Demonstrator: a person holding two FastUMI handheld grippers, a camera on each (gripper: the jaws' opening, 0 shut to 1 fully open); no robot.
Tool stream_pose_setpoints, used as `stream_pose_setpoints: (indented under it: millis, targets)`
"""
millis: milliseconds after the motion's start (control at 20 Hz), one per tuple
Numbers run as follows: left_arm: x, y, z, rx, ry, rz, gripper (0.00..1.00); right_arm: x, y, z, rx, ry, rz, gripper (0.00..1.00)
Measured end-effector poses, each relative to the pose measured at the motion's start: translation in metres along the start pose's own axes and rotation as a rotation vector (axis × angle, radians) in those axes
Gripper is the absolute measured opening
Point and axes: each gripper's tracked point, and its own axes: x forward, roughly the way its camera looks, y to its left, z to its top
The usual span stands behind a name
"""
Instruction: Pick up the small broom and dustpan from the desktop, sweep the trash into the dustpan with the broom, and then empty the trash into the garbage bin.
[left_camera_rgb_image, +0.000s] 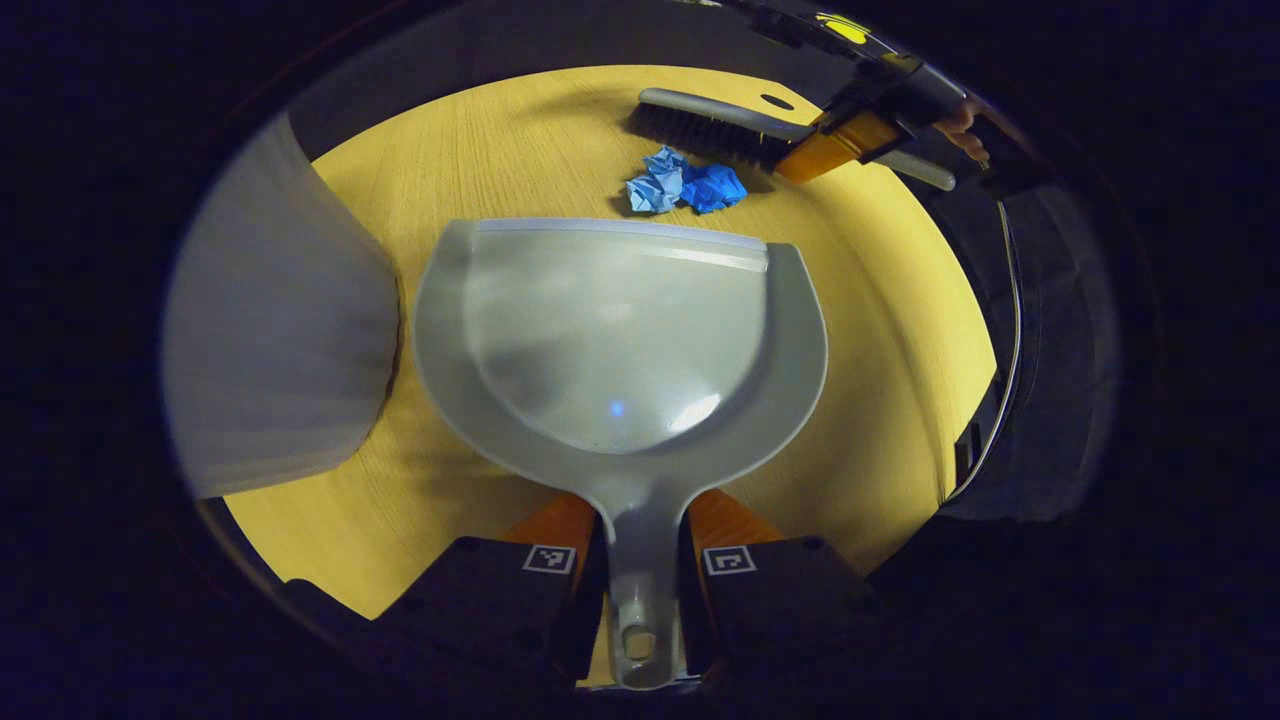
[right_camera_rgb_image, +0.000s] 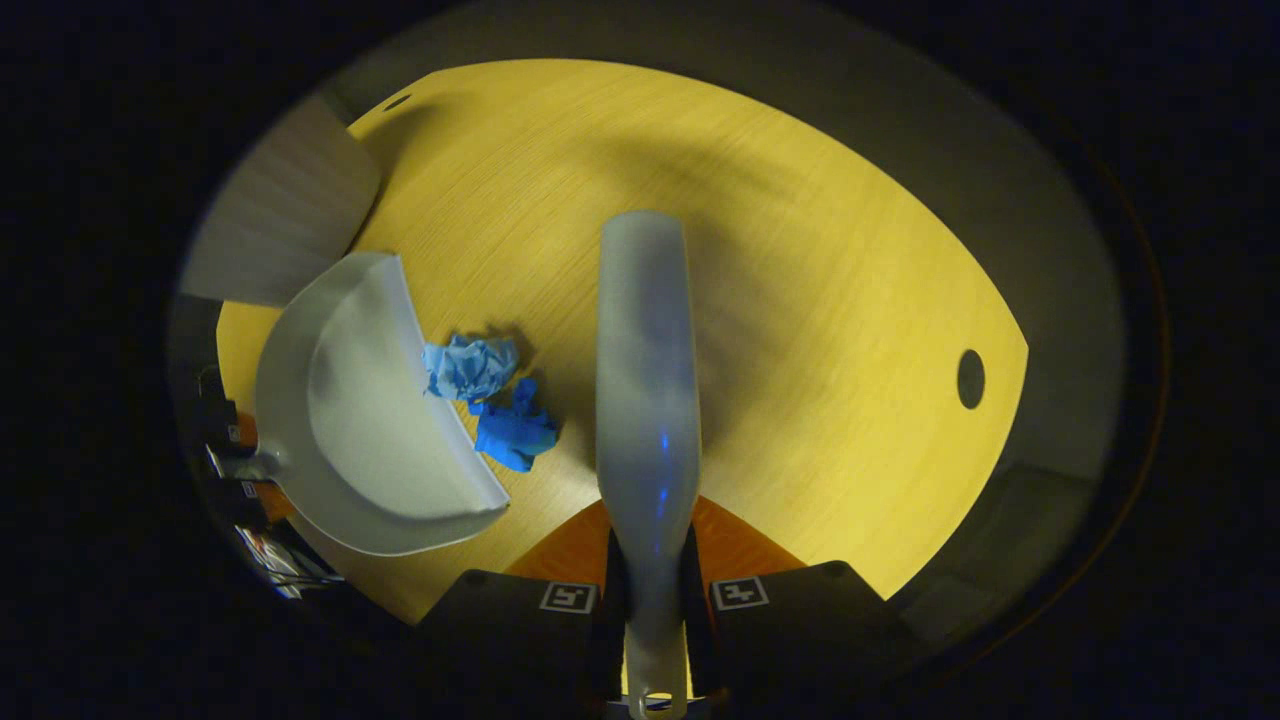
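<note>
Dustpan (left_camera_rgb_image: 620, 340) handle is clamped between both fingers of the left hand-held gripper (left_camera_rgb_image: 640, 590), with the pan lying low on the bench (left_camera_rgb_image: 880, 420) and its open lip turned toward the trash. This placement presents a ramp for the sweep; the lip appears to rest on or just above the bench surface, though contact cannot be confirmed.

Broom (right_camera_rgb_image: 645, 400) handle is clamped between both fingers of the right hand-held gripper (right_camera_rgb_image: 655, 600). In the left gripper view the bristles sit just beyond the trash, on the side away from the pan, so that a stroke toward the lip would carry the trash inward.

Trash consists of two crumpled pieces, a light blue paper wad (left_camera_rgb_image: 657, 182) and a darker blue wad (left_camera_rgb_image: 714, 187), touching each other. Both lie between the bristles and the lip. In the right gripper view the light wad meets the lip edge; the darker one lies just beside it.

Clearances:
- A pale grey object (left_camera_rgb_image: 280, 330), possibly the garbage bin, stands at the bench edge beside the pan on its left. Its identity cannot be confirmed.
- Open bench lies beyond the broom, allowing room to draw back.
- A cable hole (right_camera_rgb_image: 970, 378) lies well apart from the sweep path.
- The bench edge curves close behind the broom; a stroke should be directed into the pan, not sideways.
</note>
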Motion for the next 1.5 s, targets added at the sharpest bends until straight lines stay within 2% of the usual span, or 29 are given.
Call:
stream_pose_setpoints:
  millis: [250, 350, 450, 600, 750, 900, 1050, 1150, 1300, 1500]
  targets:
    - [0.004, 0.003, 0.006, 0.043, -0.006, -0.003, 0.3, -0.001, 0.049, -0.013, -0.219, 0.062, 0.174, 0.28]
    - [0.006, 0.004, 0.004, 0.056, -0.028, -0.014, 0.3, -0.003, 0.053, -0.02, -0.299, 0.05, 0.18, 0.27]
    - [0.009, 0.004, 0.002, 0.06, -0.068, -0.023, 0.3, -0.003, 0.056, -0.023, -0.288, 0.053, 0.219, 0.28]
    - [0.004, 0.0, 0.005, 0.046, -0.142, -0.058, 0.3, -0.005, 0.042, -0.023, -0.296, 0.037, 0.171, 0.28]
    - [-0.007, -0.004, 0.001, 0.063, -0.22, -0.059, 0.3, -0.027, 0.036, -0.019, -0.198, -0.008, 0.141, 0.28]
    - [-0.011, -0.002, 0.0, 0.059, -0.296, -0.113, 0.3, -0.038, 0.035, -0.002, -0.062, -0.067, 0.161, 0.29]
    - [-0.012, 0.003, 0.003, 0.067, -0.345, -0.12, 0.3, -0.032, 0.018, -0.002, 0.012, -0.117, 0.112, 0.28]
    - [-0.025, -0.002, 0.004, 0.067, -0.421, -0.14, 0.3, -0.039, 0.017, -0.012, 0.094, -0.135, 0.134, 0.28]
    - [-0.021, 0.008, -0.001, 0.075, -0.505, -0.164, 0.3, -0.007, 0.015, -0.026, 0.15, -0.145, 0.112, 0.28]
    - [-0.055, 0.01, -0.016, 0.072, -0.59, -0.168, 0.29, 0.039, 0.023, -0.051, 0.213, -0.171, 0.118, 0.28]
